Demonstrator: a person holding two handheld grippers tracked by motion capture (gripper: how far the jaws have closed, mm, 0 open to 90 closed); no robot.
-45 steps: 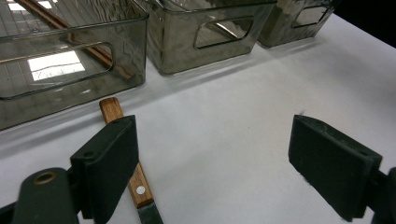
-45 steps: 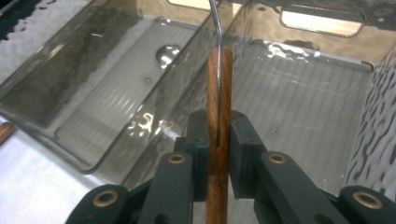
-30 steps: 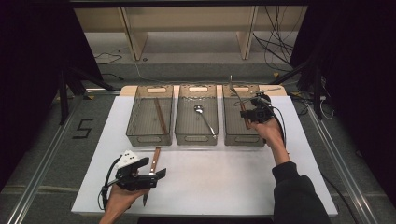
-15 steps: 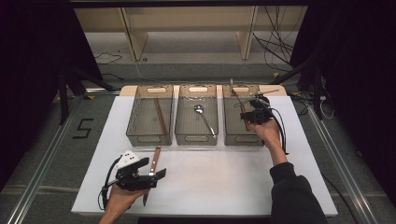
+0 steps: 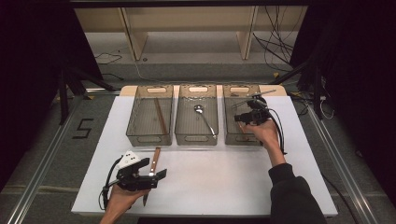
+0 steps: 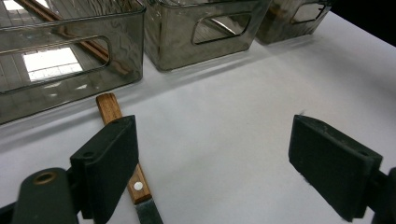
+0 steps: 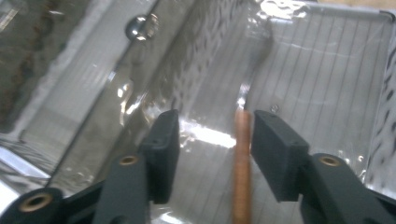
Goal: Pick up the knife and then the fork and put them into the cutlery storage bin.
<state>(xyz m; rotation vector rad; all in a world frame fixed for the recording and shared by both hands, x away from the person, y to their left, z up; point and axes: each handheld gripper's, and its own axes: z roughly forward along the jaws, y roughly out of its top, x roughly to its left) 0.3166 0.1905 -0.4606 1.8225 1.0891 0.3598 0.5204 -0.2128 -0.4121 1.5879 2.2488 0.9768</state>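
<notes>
My right gripper [image 5: 243, 117] [image 7: 210, 149] hangs inside the right clear bin [image 5: 229, 135]. Its jaws have just been opening. A wooden-handled utensil [image 7: 242, 158] lies between them, close to the right-hand pad, and the other pad stands well clear of it. My left gripper [image 5: 153, 170] [image 6: 219, 168] rests open near the table's front edge. A knife with a wooden handle [image 5: 156, 156] [image 6: 122, 140] lies on the white table, running under the left-hand jaw and not gripped.
Three clear bins stand in a row at the back. The left bin [image 5: 135, 135] holds wooden sticks [image 5: 161, 116]. In the middle bin [image 5: 196, 138] lies a metal spoon [image 5: 205, 119]. White tabletop [image 5: 224, 182] stretches between the bins and the front edge.
The right hand has shifted slightly over the right bin. The left hand and the knife have stayed where they were.
</notes>
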